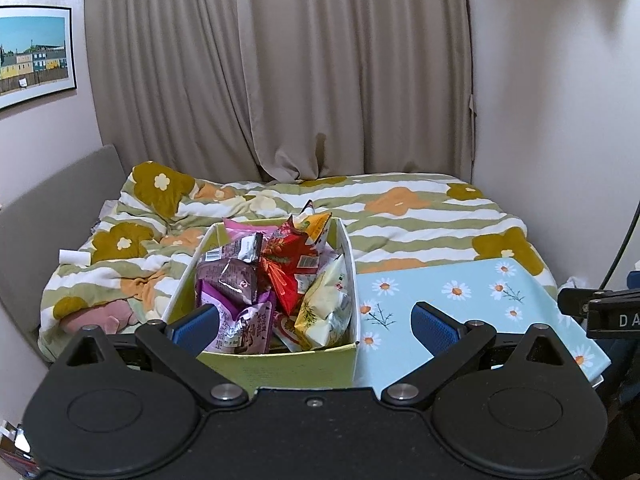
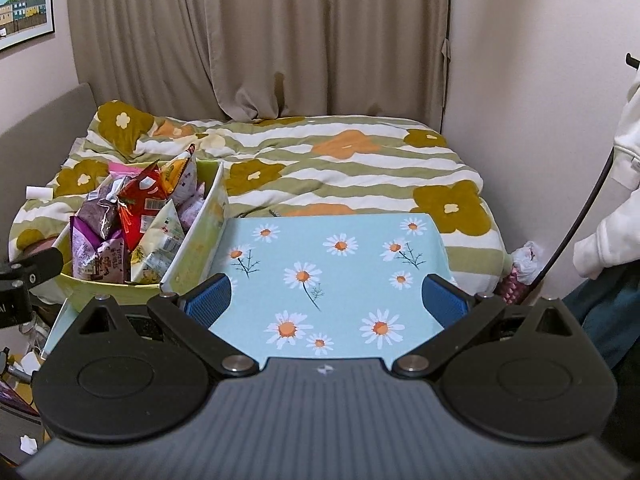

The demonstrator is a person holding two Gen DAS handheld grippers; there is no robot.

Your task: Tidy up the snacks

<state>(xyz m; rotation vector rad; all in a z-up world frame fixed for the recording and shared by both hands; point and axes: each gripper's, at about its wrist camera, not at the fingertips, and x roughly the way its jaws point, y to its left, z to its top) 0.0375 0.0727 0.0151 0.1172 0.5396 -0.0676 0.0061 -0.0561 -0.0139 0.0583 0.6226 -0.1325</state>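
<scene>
Pale green card forms the snack box [image 1: 280, 368], heaped with packets [image 1: 276, 276] and standing on the daisy-print board [image 1: 480, 300] with its long axis running away from the cameras. It lies dead ahead of the left gripper [image 1: 316, 326], which I judge the nearer. Both the left gripper and the right gripper [image 2: 326, 300] hover level, jaws spread wide, holding nothing.

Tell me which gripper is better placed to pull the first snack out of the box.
Left. The left gripper is open right over the snack box, while the right gripper faces the daisy-print surface.
</scene>
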